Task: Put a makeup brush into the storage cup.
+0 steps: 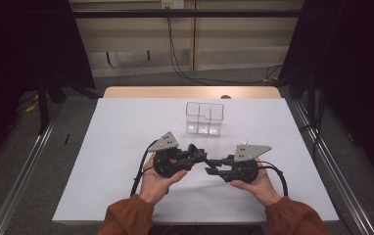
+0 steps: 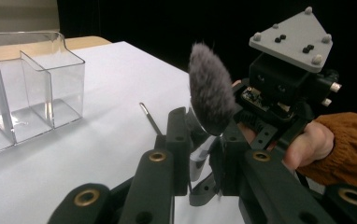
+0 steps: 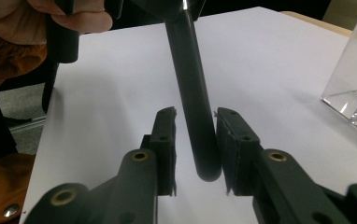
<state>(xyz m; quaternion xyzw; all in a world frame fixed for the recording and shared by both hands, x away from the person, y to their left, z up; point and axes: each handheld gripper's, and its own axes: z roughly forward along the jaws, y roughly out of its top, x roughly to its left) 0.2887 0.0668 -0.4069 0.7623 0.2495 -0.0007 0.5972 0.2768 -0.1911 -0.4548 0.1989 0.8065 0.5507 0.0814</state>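
The left gripper (image 2: 204,144) clamped the makeup brush (image 2: 210,93); the right gripper (image 3: 195,140) stood loose around its handle, so the brush could tilt.

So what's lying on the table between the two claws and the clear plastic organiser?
Nothing: the high view shows bare white tabletop between the clear plastic divided organiser and the left claw and right claw, which share a black-handled grey makeup brush.

Near table (image 1: 126,147) front edge: left gripper (image 1: 200,155) and right gripper (image 1: 213,169), tips facing, nearly meeting. Between them, a makeup brush (image 2: 210,100): ferrule inside left jaws, handle end (image 3: 200,140) between right jaws. Behind both, toward table's far side: clear divided organizer (image 1: 203,118), standing well apart.
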